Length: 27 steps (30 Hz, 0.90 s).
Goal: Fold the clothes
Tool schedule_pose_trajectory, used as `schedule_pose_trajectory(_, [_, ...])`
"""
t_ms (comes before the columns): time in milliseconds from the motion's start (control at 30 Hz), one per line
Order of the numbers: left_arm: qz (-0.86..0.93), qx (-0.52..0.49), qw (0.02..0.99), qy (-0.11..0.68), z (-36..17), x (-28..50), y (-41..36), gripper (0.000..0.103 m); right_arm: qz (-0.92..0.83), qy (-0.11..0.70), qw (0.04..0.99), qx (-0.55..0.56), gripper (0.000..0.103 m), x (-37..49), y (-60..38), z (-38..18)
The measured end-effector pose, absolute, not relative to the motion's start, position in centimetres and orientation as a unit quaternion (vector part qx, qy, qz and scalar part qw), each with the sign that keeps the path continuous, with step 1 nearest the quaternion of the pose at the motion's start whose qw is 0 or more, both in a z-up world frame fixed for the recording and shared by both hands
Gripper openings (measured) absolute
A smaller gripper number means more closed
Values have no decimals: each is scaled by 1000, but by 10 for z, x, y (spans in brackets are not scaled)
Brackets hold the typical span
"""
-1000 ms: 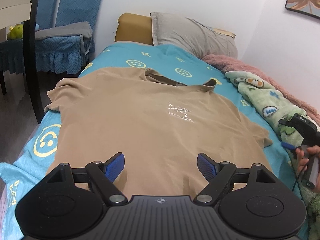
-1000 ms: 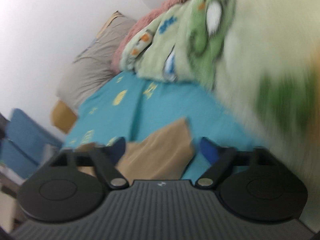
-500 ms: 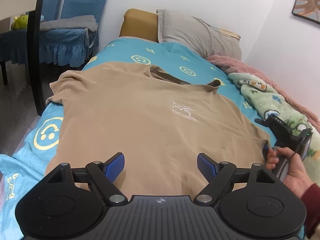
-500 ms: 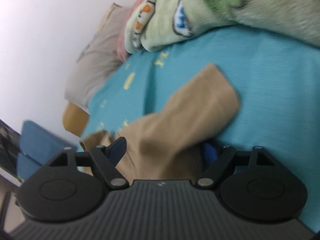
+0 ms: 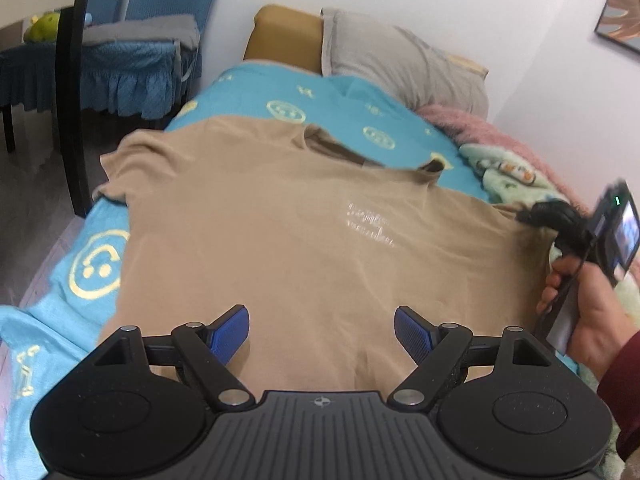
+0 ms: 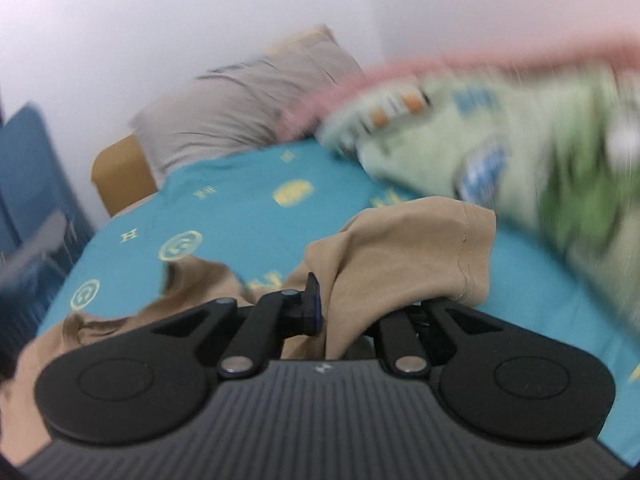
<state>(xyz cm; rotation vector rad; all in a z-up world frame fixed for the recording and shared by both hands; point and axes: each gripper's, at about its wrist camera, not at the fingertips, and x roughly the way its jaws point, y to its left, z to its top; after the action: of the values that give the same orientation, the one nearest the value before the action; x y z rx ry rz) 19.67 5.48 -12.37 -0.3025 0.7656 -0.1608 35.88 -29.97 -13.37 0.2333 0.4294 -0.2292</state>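
A tan T-shirt [image 5: 304, 232] lies spread front-up on the blue bedsheet [image 5: 256, 88], collar toward the pillows. My left gripper [image 5: 322, 330] is open and empty, hovering over the shirt's lower hem. My right gripper [image 6: 344, 312] is shut on the shirt's right sleeve [image 6: 420, 256] and lifts it off the sheet; the cloth drapes over its right finger. In the left wrist view the right gripper [image 5: 560, 224] shows at the shirt's right edge, held by a hand.
A grey pillow [image 5: 400, 64] and a tan cushion [image 5: 284, 36] lie at the bed's head. A green patterned blanket [image 6: 540, 168] and pink blanket [image 5: 500, 140] lie along the right side. Blue-covered chairs [image 5: 132, 64] and a dark table leg [image 5: 72, 92] stand left of the bed.
My right gripper moved in over the right sleeve, shut on it and raised it. My left gripper moved slightly forward over the hem and stayed open.
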Motion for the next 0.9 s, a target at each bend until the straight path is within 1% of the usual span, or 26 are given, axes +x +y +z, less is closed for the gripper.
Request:
schedule_pose_trajectory(133, [-75,-160,919,353,-108,185,73,82,-115,219,969,7,11,364,-232,-99])
schedule_pose_trajectory(233, [-57,-155,926,340,-102,178,92,82,-103,249,962,-29,11,381,-181,-92])
schedule_pose_trajectory(333, [-28,-163,926,339,-102,175,114,82,-71,279,957,-43,12,397,-138,-107])
schedule_pose_trajectory(500, [-16,-207,915,345,-111,183,138,82,-4,309,950,-46,14,416,-83,-145])
schedule_pose_trajectory(567, [-19,-203,914,349,-116,189,138,82,16,317,947,-37,19,418,-73,-152])
schedule_pose_trajectory(633, [-24,-202,914,352,-120,193,137,82,46,317,947,-27,44,412,-72,-151])
schedule_pose_trajectory(667, [-27,-201,913,353,-121,195,136,82,62,317,946,-23,77,410,-71,-150])
schedule_pose_trajectory(700, [-30,-201,913,354,-123,197,134,82,77,316,945,-18,96,407,-71,-149])
schedule_pose_trajectory(767, [-35,-200,912,356,-127,201,132,82,103,309,946,-10,97,395,-74,-142])
schedule_pose_trajectory(900, [-44,-185,915,355,-128,201,123,82,120,277,953,15,97,344,-105,-105])
